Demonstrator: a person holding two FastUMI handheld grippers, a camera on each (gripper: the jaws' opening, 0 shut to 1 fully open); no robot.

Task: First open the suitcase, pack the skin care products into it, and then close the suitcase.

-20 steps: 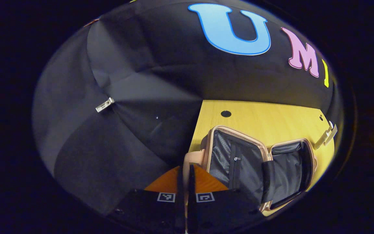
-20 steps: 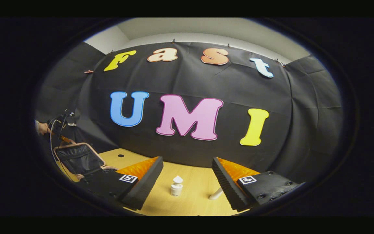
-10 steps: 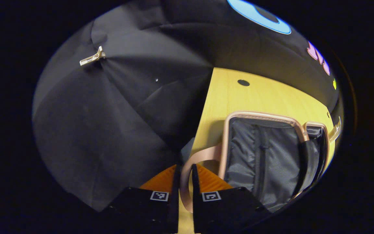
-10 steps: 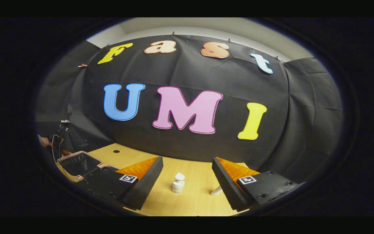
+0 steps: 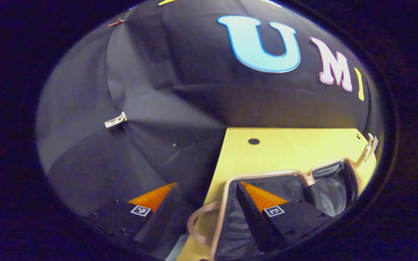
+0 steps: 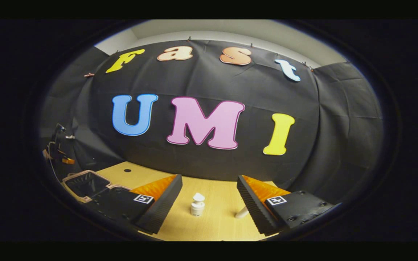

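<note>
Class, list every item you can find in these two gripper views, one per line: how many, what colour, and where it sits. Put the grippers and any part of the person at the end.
suitcase: one, pink rim with dark grey lining, lying open at the table's left end.
suitcase handle: one, pink loop, at the case's near end, between the left gripper's fingers.
small bottle: one, white, upright on the table ahead of the right gripper.
tube: one, white, lying on the table beside the right gripper's finger.
table: one, light wood, with a small dark hole near the back.
clip: one, pale, on the black cloth wall.
left gripper: open, over the suitcase's edge.
right gripper: open, facing the small bottle.
</note>
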